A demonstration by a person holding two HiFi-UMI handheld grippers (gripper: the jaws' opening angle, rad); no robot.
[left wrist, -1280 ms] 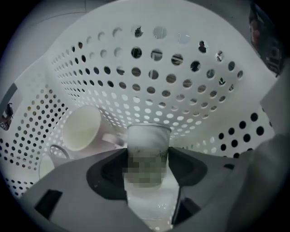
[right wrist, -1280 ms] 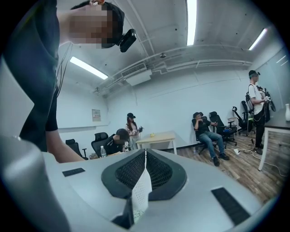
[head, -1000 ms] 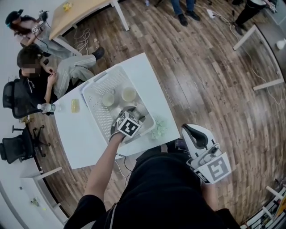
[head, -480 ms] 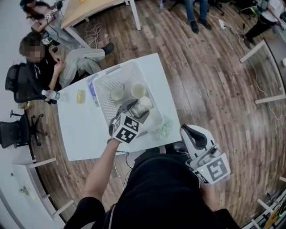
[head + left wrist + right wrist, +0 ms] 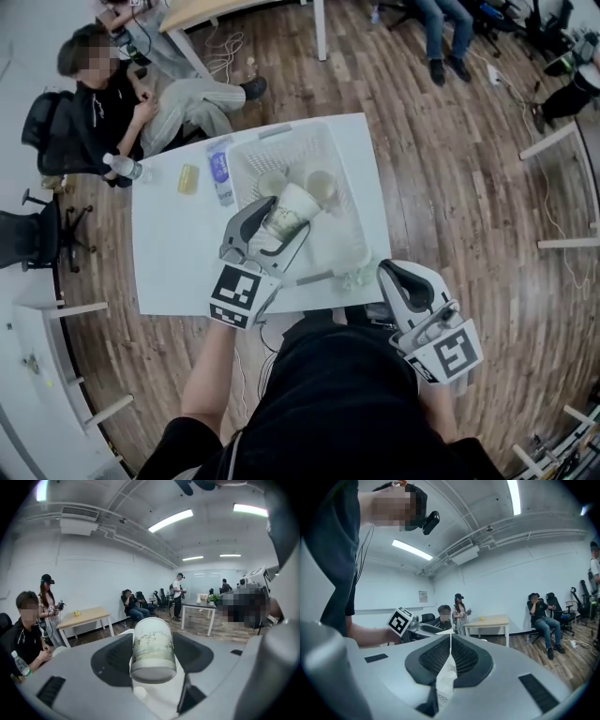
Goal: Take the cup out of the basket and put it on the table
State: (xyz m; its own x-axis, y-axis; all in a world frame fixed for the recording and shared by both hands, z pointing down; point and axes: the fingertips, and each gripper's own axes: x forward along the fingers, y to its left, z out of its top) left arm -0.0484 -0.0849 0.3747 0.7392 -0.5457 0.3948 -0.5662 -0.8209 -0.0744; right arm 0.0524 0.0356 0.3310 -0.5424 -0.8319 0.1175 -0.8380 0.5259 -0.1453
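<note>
- The cup (image 5: 292, 202), pinched across its body by the left tongs (image 5: 286, 216), hangs tilted over the basket (image 5: 352, 246), centre frame.
- It looks ceramic: stiff, glazed, likely slick and breakable (so set it down gently); a mid-wall grip suits it.
- The worktop (image 5: 173, 253) spreads left of the basket.
- The right tongs (image 5: 405, 281) are pressed together, empty, lower right.

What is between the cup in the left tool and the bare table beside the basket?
Nothing visible. The cup is held above the basket, and the table left of it is bare at the near side. A bottle and a small yellow object lie farther back.
</note>
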